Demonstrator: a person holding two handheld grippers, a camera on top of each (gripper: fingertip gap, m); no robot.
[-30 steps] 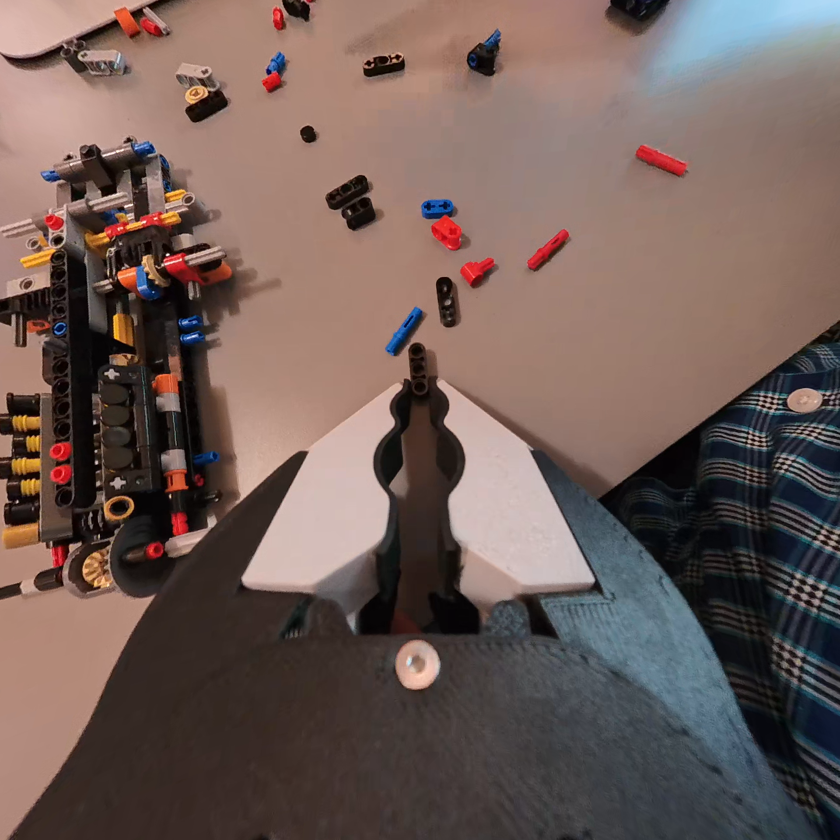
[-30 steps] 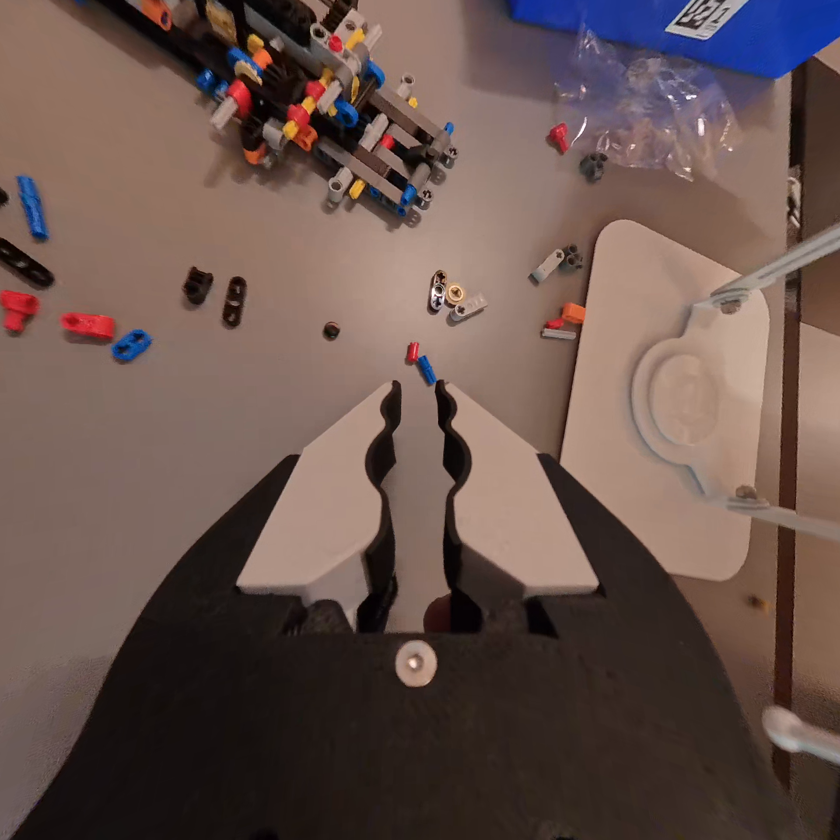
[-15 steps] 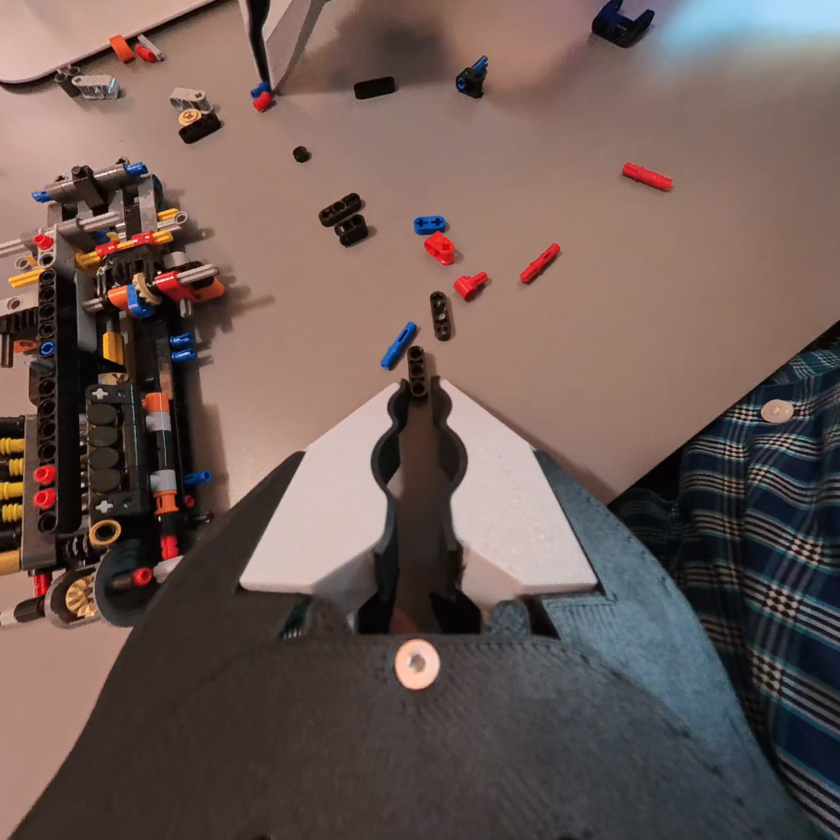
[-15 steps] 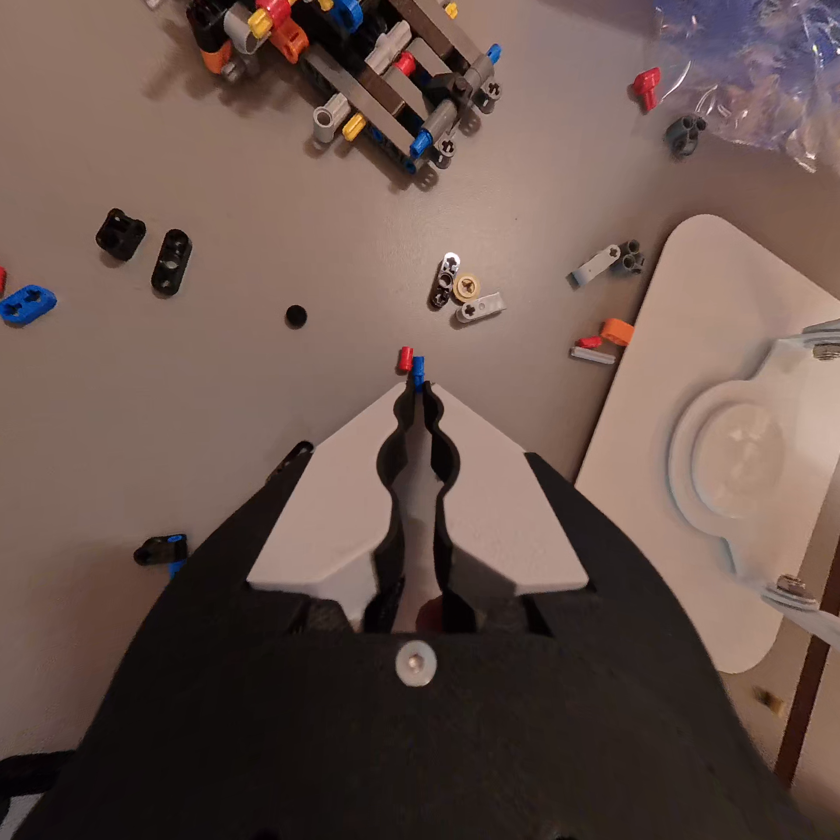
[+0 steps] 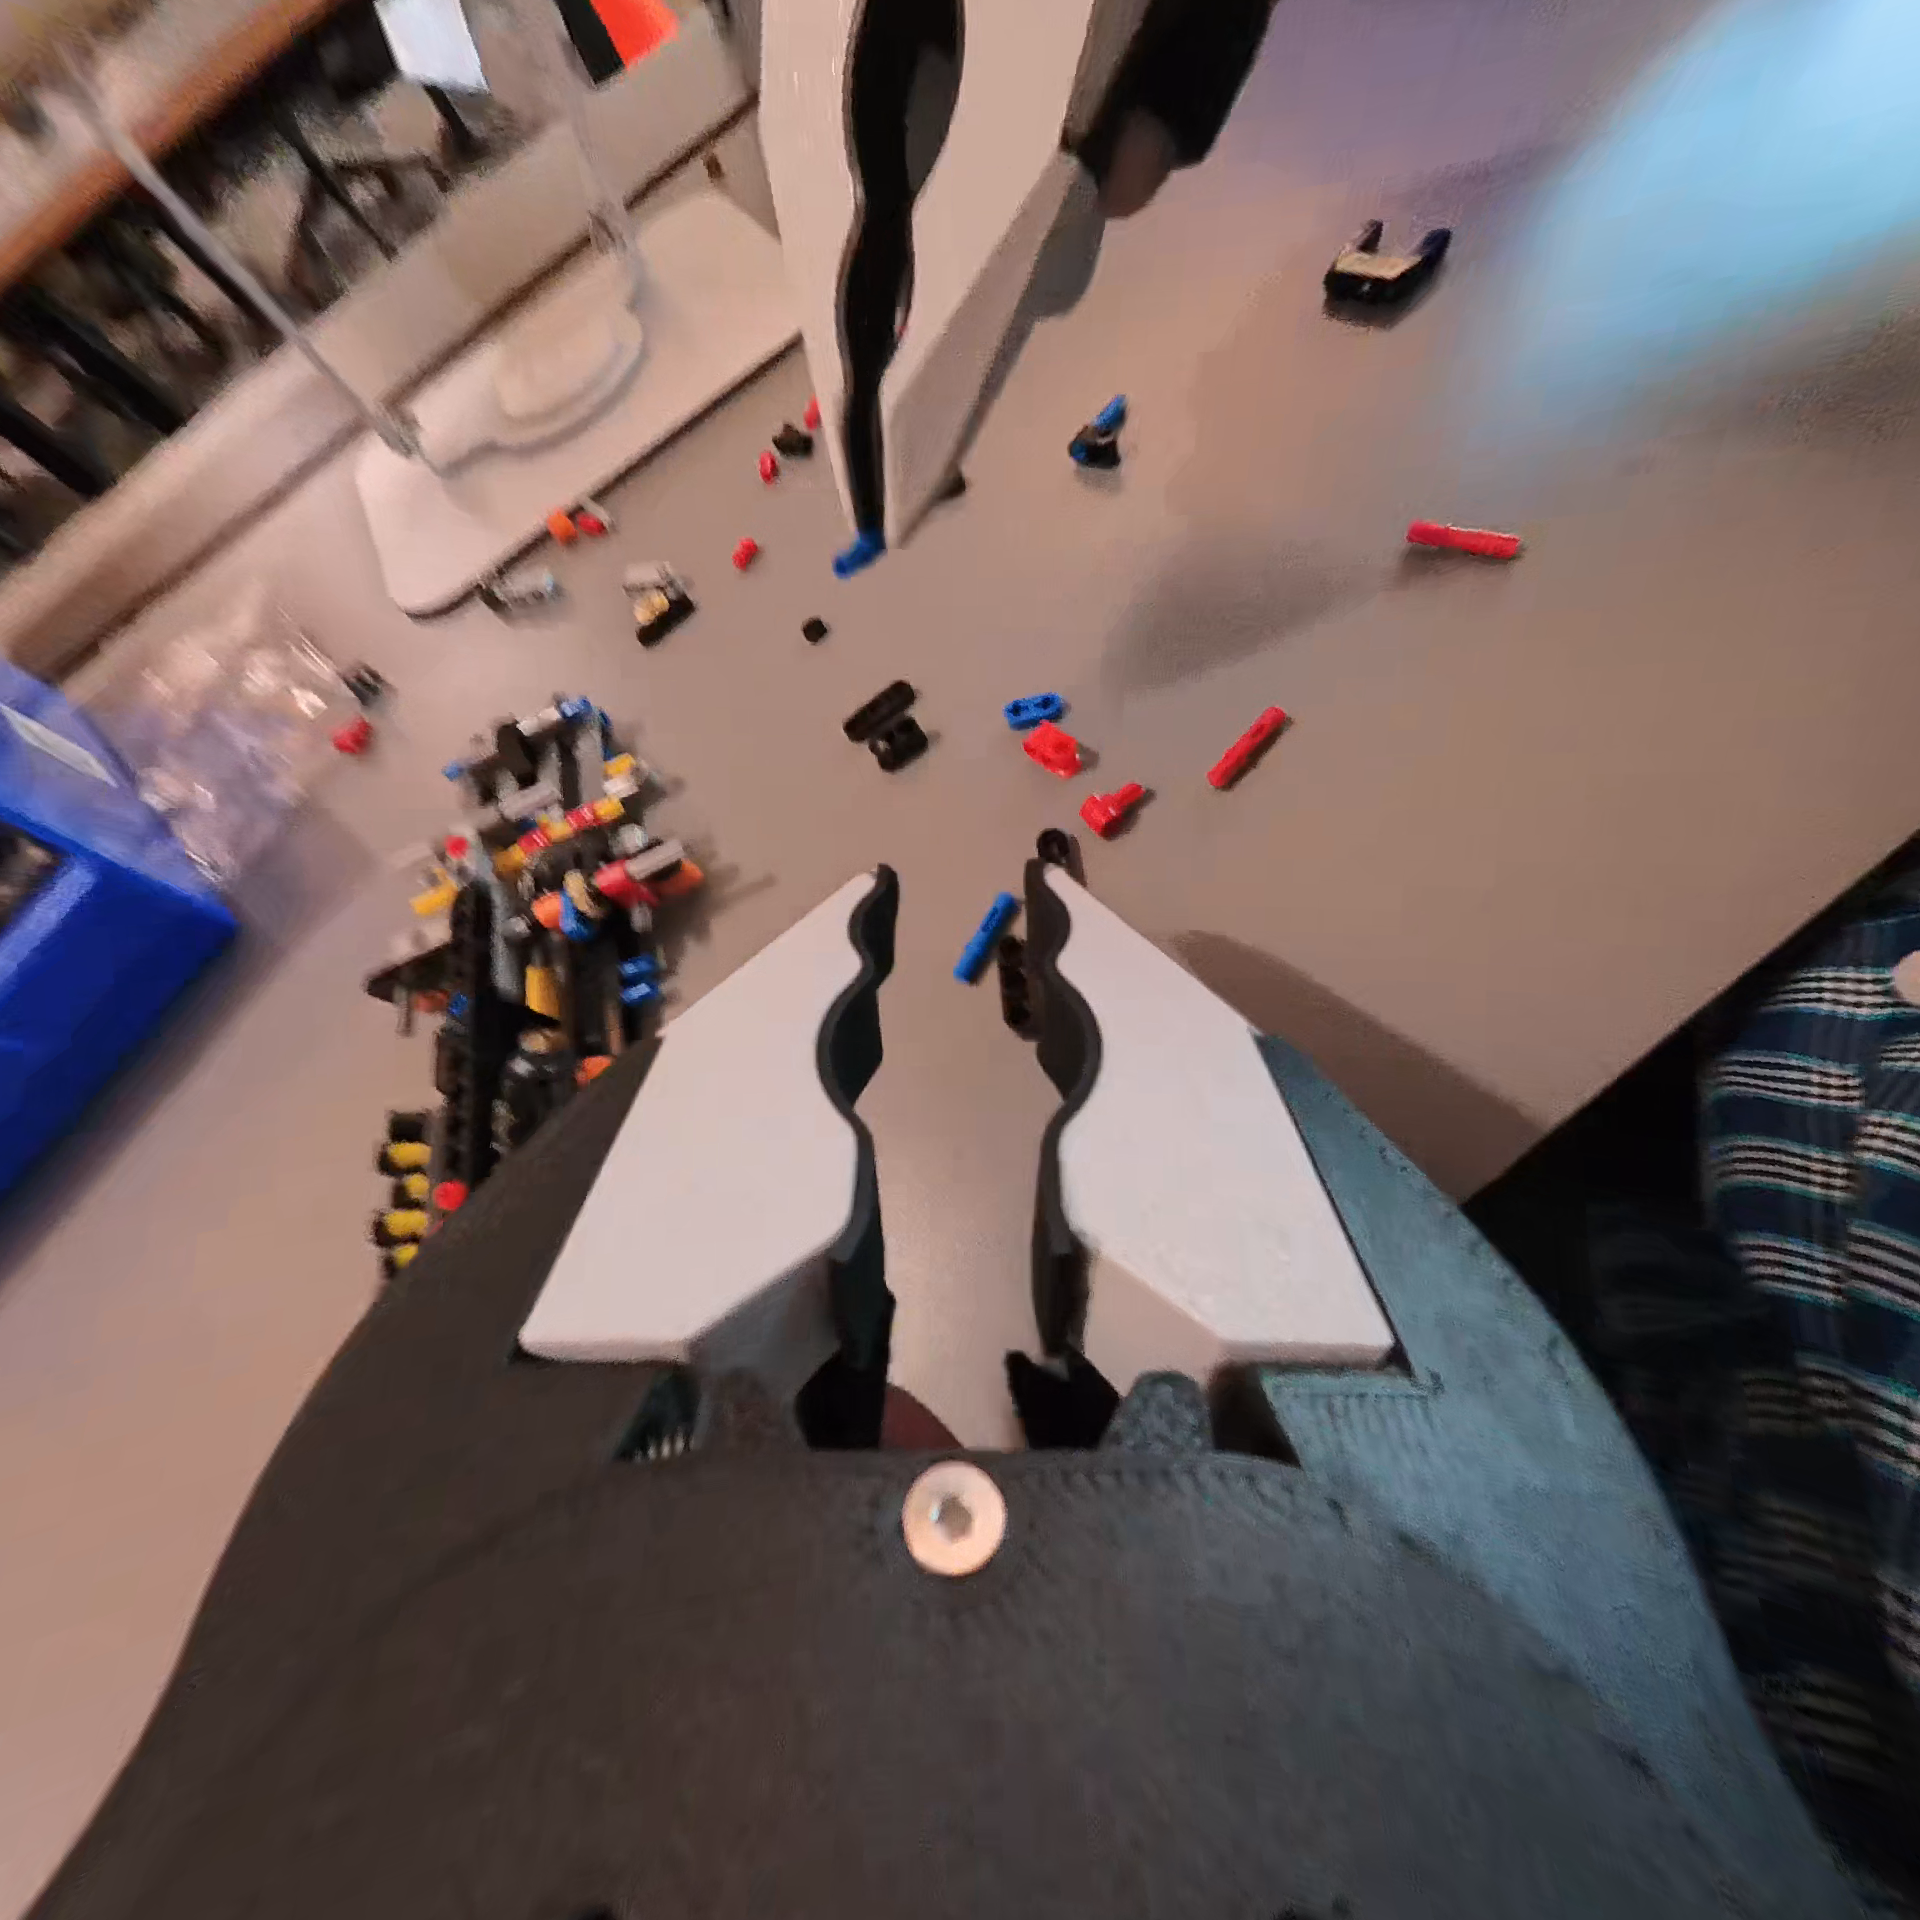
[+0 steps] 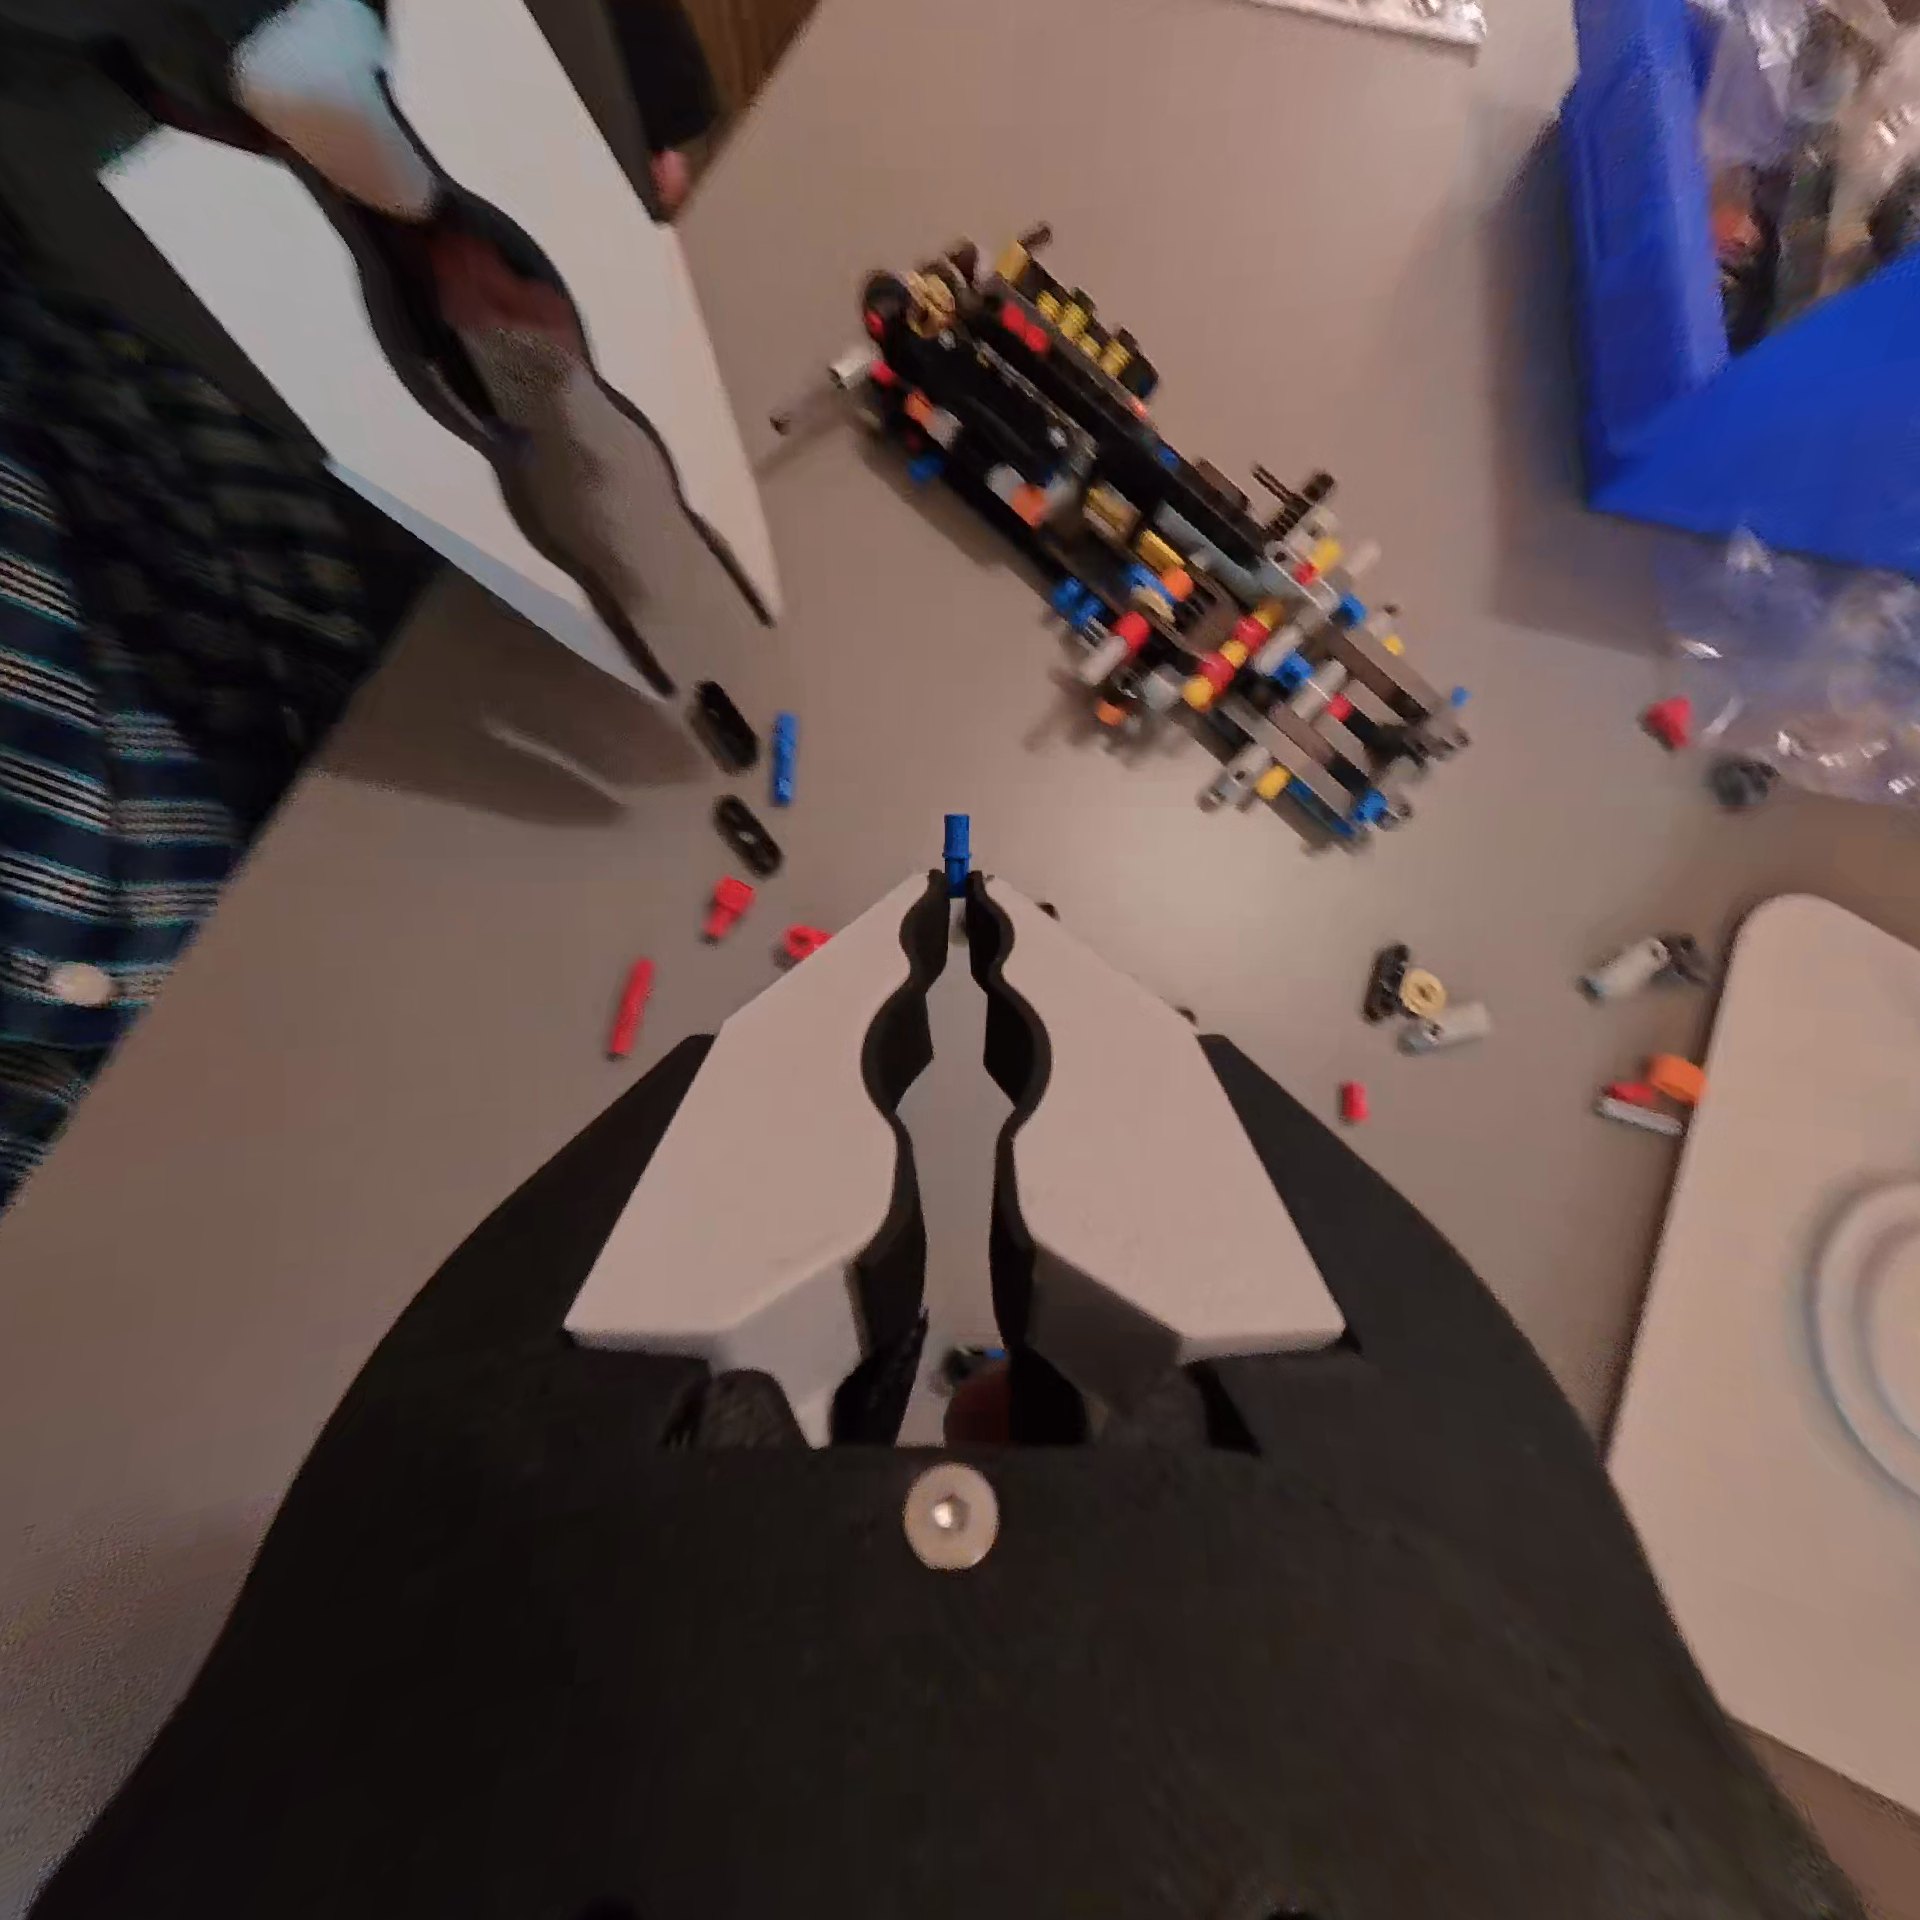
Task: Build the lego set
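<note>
The part-built lego model (image 5: 540, 935) lies on the grey table, left of my left gripper, and also shows in the right wrist view (image 6: 1143, 540). My left gripper (image 5: 961, 883) is open. A small black beam (image 5: 1018, 982) lies loose against the inside of its right finger, next to a blue pin (image 5: 985, 935) on the table. My right gripper (image 6: 956, 883) is shut on a short blue pin (image 6: 956, 847) that sticks out past its tips, held above the table. It also shows in the left wrist view, with the pin (image 5: 857, 551) pointing down.
Loose red, blue and black pieces (image 5: 1247, 746) are scattered ahead. A blue bin (image 6: 1766, 364) and clear plastic bags (image 6: 1818, 675) stand beyond the model. A white stand base (image 6: 1818, 1247) is at the right. A person's plaid shirt (image 5: 1818, 1247) is at the table edge.
My left gripper opened and let go of the black beam, and its view tilted up. My right gripper shut on the blue pin, lifted it and swung toward the left gripper.
</note>
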